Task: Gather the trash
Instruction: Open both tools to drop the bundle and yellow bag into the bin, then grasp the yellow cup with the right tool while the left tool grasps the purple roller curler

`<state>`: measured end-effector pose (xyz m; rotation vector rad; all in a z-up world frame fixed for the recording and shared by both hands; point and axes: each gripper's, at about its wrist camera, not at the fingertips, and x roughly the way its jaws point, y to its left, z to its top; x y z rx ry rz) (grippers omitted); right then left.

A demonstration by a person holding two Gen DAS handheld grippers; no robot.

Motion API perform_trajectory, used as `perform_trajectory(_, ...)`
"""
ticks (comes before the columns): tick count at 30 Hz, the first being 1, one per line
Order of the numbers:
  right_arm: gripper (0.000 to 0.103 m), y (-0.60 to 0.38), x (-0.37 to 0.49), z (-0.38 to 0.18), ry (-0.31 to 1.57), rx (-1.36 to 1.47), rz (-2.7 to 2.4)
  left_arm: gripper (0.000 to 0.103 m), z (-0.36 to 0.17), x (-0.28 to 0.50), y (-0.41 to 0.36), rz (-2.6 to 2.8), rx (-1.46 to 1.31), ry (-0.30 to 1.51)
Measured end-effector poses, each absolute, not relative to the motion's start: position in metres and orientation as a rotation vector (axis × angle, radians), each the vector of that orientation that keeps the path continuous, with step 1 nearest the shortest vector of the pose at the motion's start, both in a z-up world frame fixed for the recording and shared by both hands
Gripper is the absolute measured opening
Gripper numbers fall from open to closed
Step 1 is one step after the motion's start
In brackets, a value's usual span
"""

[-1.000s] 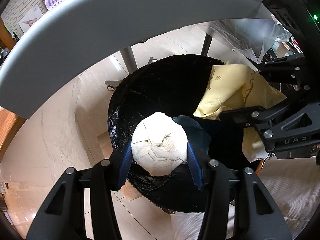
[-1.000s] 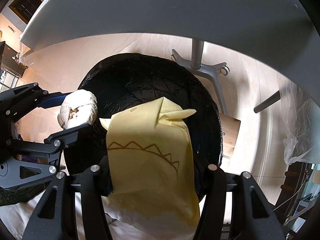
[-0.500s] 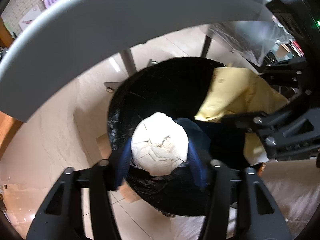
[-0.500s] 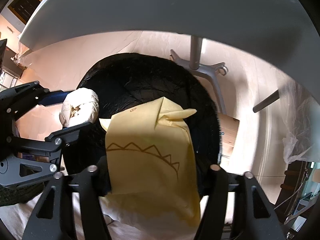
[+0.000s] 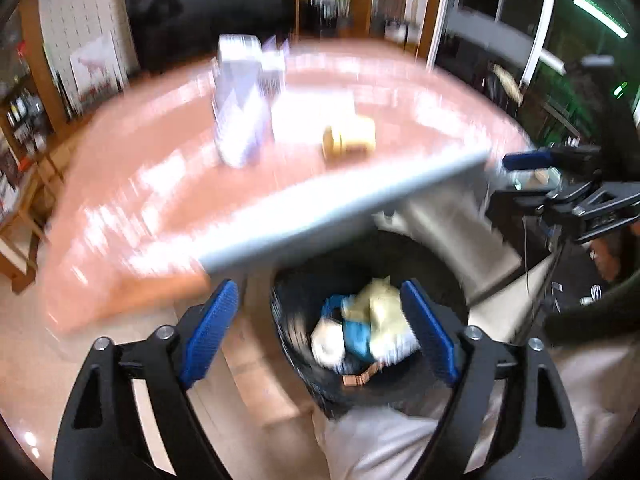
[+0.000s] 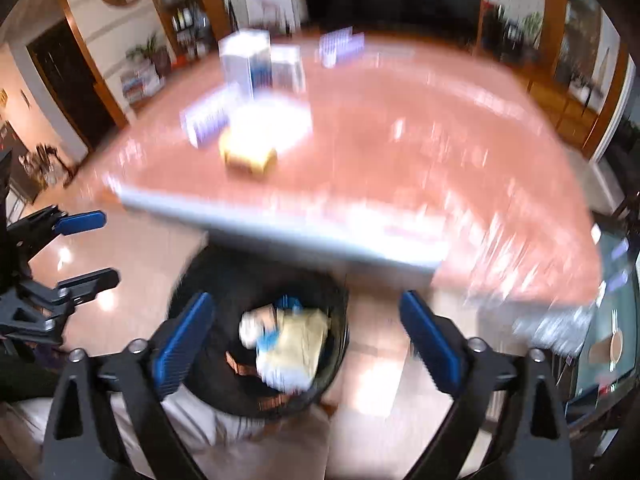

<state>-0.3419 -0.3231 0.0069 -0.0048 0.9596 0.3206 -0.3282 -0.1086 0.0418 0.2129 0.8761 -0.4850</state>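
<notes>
A black-lined trash bin (image 5: 448,304) (image 6: 200,280) stands on the floor below the table edge. Inside lie a white paper wad (image 5: 328,344) (image 6: 250,328), a yellow wrapper (image 5: 380,312) (image 6: 300,340) and blue scraps (image 5: 356,338). My left gripper (image 5: 320,340) is open and empty, high above the bin. My right gripper (image 6: 308,344) is open and empty, also above the bin. Each gripper shows at the side of the other's view: the right one (image 5: 532,178), the left one (image 6: 84,248). Both views are motion-blurred.
A reddish-brown table (image 5: 160,184) (image 6: 400,152) carries white and purple boxes (image 5: 240,120) (image 6: 244,60), a white pad (image 6: 272,124) and a yellow lying cup (image 5: 350,142) (image 6: 248,156). Tiled floor (image 5: 40,360) surrounds the bin. Shelves and doors stand behind.
Both grippers opened and let go of the paper wad and the yellow wrapper, which now lie in the bin. Both grippers rose above table height, so the tabletop is in view.
</notes>
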Motion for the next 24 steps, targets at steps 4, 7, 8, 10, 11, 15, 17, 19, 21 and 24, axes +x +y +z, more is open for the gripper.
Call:
perform_trajectory(4,0.096,-0.31,-0.313,0.029,0.873,-0.002,0.331,0.101,0.078,-0.295,-0.106,-0.407,0.197,0.743)
perform_trajectory(7,0.096,-0.289,-0.286,0.026,0.88,0.008,0.352,0.101,0.077,-0.259,-0.106,-0.368,0.218,0.727)
perform_trajectory(8,0.096,-0.281,-0.279,0.021,0.897,0.022,0.355,0.101,0.075,-0.251,-0.107,-0.36,0.234,0.726)
perform_trajectory(10,0.095,-0.265,-0.271,0.013,0.918,0.036,0.355,0.101,0.064,-0.233,-0.108,-0.342,0.29,0.74)
perform_trajectory(11,0.095,-0.257,-0.264,0.007,0.932,0.045,0.346,0.101,0.061,-0.227,-0.108,-0.347,0.297,0.749)
perform_trajectory(15,0.086,-0.243,-0.251,-0.01,0.976,0.111,0.327,0.101,0.05,-0.198,-0.105,-0.392,0.288,0.803)
perform_trajectory(17,0.084,-0.24,-0.245,-0.016,0.989,0.13,0.309,0.099,0.045,-0.19,-0.105,-0.408,0.294,0.814)
perform_trajectory(19,0.082,-0.237,-0.239,-0.019,0.997,0.146,0.278,0.096,0.041,-0.186,-0.106,-0.421,0.303,0.823)
perform_trajectory(21,0.079,-0.236,-0.236,-0.018,0.992,0.166,0.26,0.089,0.036,-0.18,-0.108,-0.443,0.309,0.835)
perform_trajectory(24,0.065,-0.234,-0.23,-0.017,0.993,0.174,0.224,0.075,0.029,-0.17,-0.111,-0.471,0.318,0.863)
